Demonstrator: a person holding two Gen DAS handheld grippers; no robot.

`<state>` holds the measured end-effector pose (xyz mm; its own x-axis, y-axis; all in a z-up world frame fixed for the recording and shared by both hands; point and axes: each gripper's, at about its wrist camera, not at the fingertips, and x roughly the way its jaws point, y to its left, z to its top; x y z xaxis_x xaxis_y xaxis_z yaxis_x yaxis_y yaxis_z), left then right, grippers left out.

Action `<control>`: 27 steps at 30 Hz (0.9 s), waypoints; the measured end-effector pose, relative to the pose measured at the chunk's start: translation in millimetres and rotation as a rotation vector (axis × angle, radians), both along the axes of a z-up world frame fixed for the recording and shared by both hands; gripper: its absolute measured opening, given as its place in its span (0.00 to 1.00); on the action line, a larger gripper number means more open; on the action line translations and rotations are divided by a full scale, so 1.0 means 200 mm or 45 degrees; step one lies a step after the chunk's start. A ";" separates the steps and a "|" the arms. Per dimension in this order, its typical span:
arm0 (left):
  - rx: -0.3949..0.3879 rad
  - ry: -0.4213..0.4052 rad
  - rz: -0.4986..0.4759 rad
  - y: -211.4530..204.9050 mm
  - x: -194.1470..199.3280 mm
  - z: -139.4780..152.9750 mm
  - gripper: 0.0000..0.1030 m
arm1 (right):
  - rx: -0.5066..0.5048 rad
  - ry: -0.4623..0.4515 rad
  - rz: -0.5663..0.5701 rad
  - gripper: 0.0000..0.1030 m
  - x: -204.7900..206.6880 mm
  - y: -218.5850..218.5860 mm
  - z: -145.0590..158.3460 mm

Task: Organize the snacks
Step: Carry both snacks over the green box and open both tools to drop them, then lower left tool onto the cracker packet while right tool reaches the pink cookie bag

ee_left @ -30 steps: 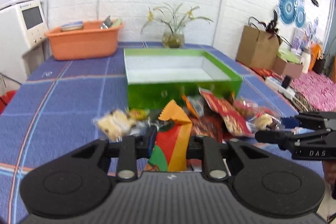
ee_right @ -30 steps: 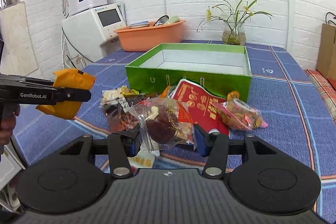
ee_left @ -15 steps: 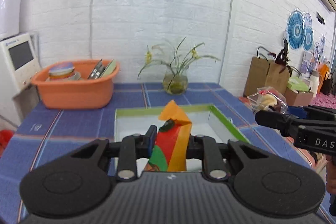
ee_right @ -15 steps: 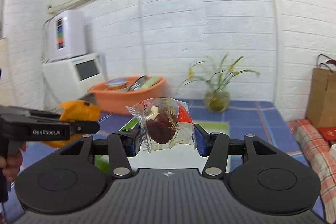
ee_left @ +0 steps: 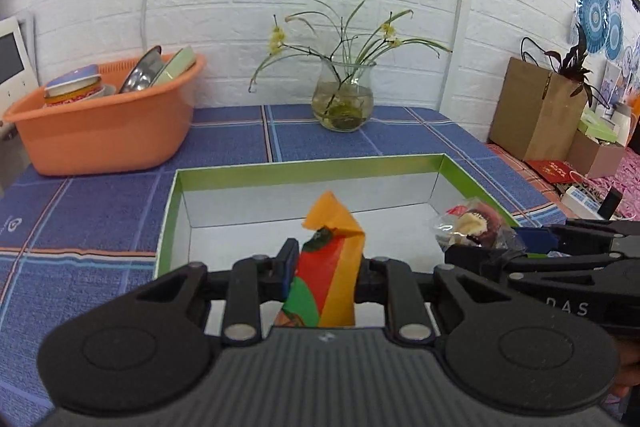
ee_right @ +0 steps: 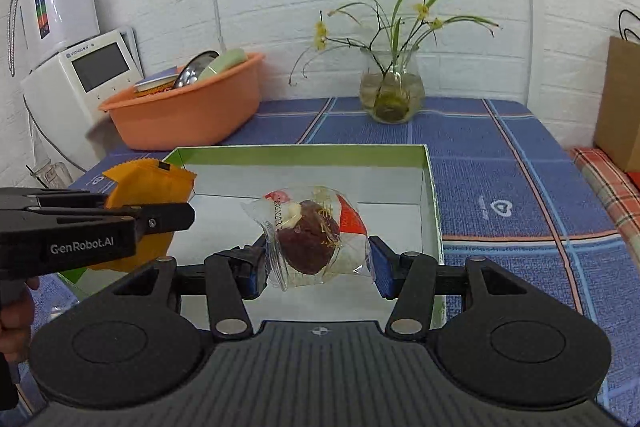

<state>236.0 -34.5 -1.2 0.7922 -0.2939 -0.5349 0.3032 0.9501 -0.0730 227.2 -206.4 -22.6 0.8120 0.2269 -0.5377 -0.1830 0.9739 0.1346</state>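
My left gripper (ee_left: 325, 267) is shut on an orange, red and green snack packet (ee_left: 330, 263) and holds it above the near part of the green box (ee_left: 308, 163), whose white inside shows nothing in it. My right gripper (ee_right: 318, 263) is shut on a clear-wrapped snack with a dark red cake (ee_right: 310, 237), held above the box's (ee_right: 430, 187) right half. In the right wrist view the left gripper (ee_right: 120, 223) and its orange packet (ee_right: 146, 187) are at the left; in the left wrist view the right gripper (ee_left: 492, 247) and its snack (ee_left: 468, 227) are at the right.
An orange basin (ee_left: 100, 123) with dishes stands at the back left. A glass vase with flowers (ee_left: 344, 103) is behind the box. A white appliance (ee_right: 80, 83) sits at the far left, a brown paper bag (ee_left: 536, 115) at the right. The blue checked tablecloth (ee_right: 520, 195) surrounds the box.
Both grippers have lifted off the snack pile and moved forward over the green box, then lowered towards it. Each still holds its snack.
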 end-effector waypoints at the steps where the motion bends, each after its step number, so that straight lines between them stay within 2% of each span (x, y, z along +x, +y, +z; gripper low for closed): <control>1: 0.006 0.000 -0.006 0.00 0.01 -0.01 0.21 | 0.002 0.010 -0.001 0.85 0.01 0.00 -0.01; 2: 0.003 -0.004 -0.009 0.00 0.01 -0.01 0.29 | 0.007 0.020 -0.002 0.86 0.02 0.00 -0.03; 3: -0.009 -0.008 -0.007 0.01 0.02 -0.02 0.43 | 0.013 0.034 0.001 0.90 0.03 0.01 -0.03; 4: -0.018 -0.020 -0.007 0.01 0.02 -0.02 0.46 | 0.017 0.042 0.004 0.90 0.04 0.01 -0.04; 9: -0.006 -0.057 0.009 0.04 -0.01 0.01 0.48 | 0.024 0.042 0.014 1.00 0.03 0.01 -0.03; 15: -0.036 -0.129 0.051 0.16 -0.13 0.09 0.54 | 0.085 0.003 0.008 1.00 -0.03 -0.03 0.02; 19: -0.044 -0.167 0.134 0.33 -0.27 0.12 0.56 | 0.285 -0.055 0.068 1.00 -0.13 -0.14 0.04; 21: -0.049 -0.169 0.215 0.44 -0.34 0.12 0.58 | 0.331 -0.092 0.062 1.00 -0.20 -0.20 0.05; 25: -0.037 -0.143 0.359 0.63 -0.46 0.06 0.60 | 0.269 -0.150 0.046 1.00 -0.36 -0.28 0.07; 27: -0.029 -0.077 0.381 0.67 -0.49 0.00 0.60 | 0.229 -0.160 0.029 1.00 -0.42 -0.31 0.06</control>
<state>138.0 99.6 -1.9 0.8757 -0.0541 -0.4799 0.0145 0.9962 -0.0859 143.4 -268.8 -9.7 0.8636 0.3290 -0.3821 -0.2308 0.9317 0.2806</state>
